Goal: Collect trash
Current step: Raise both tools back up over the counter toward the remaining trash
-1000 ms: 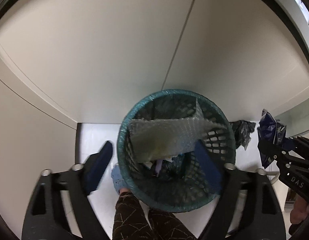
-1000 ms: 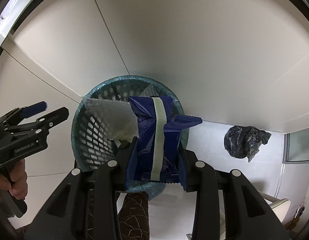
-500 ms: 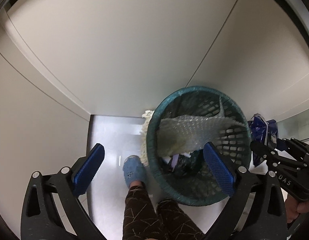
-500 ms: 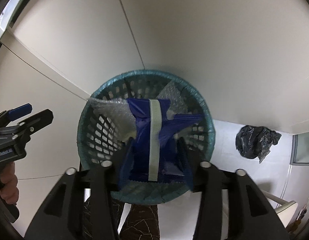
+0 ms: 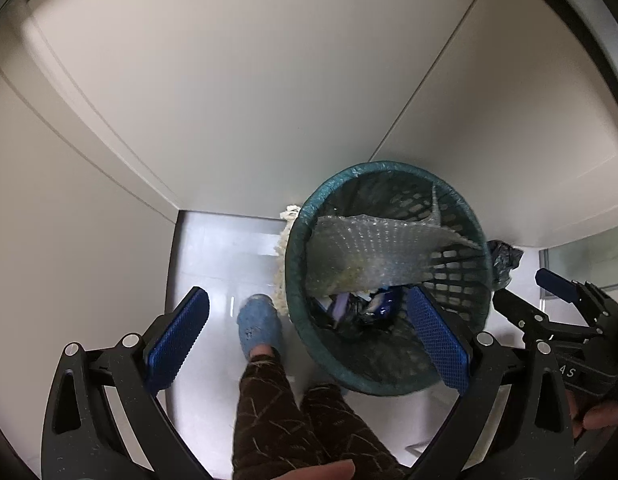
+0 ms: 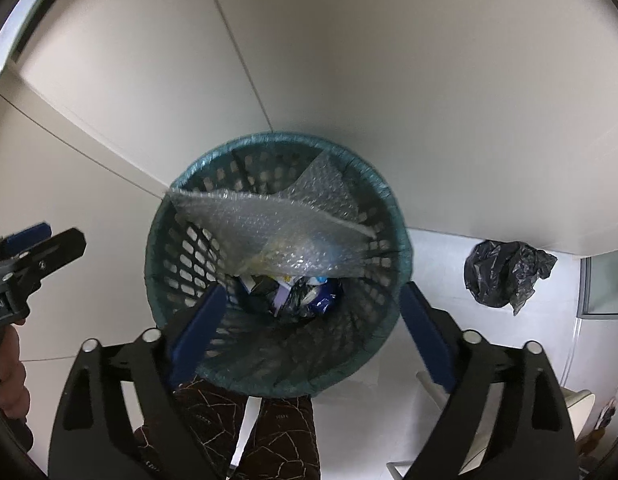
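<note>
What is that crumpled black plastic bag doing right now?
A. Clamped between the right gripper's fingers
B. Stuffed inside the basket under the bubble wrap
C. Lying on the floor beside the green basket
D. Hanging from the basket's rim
C. In the right wrist view the black plastic bag lies by itself on the pale floor, clear of the green basket and touched by neither gripper.

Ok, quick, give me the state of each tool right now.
Left tool: open, holding nothing.
Right tool: jaws opening, nothing between them, above the round teal plastic mesh basket.
</note>
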`<state>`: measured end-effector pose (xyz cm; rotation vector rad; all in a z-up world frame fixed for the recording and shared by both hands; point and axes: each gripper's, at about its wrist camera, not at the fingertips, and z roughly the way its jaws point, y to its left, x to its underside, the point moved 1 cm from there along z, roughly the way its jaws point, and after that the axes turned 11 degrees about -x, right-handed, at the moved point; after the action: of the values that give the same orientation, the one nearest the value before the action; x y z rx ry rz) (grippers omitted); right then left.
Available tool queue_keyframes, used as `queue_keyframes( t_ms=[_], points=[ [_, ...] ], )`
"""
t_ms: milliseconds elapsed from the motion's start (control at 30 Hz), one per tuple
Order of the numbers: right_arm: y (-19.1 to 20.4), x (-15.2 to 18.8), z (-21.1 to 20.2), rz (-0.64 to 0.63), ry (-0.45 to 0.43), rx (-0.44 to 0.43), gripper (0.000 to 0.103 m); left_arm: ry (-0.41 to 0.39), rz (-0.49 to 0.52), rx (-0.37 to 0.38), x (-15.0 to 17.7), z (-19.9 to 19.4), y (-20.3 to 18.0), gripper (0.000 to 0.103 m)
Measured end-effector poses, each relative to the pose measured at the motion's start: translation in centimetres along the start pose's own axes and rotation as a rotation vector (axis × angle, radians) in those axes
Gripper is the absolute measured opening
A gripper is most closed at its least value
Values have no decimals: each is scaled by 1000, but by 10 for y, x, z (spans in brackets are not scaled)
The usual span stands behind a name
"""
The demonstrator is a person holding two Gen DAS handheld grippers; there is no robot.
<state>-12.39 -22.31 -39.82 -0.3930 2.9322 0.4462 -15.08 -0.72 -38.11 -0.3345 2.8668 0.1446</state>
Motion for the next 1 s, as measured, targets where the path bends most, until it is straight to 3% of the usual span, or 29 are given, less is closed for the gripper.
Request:
queue_keyframes(
  t_ms=[100,467,700,1000],
  points=[
    [-5,-3,-17,29,8,4,86,-19,2,-9,-2,-20,2,97],
    [11,-33,-135,23,-144,37,92,-79,12,16,-35,-113,3,97],
    [21,-73,-206,-6,-223,80,92,-163,17,23,-75,-173,-1,97],
    [25,-112,-258,-8,-269,102,92,-275,22,0,-131,-238,0,97]
  ],
)
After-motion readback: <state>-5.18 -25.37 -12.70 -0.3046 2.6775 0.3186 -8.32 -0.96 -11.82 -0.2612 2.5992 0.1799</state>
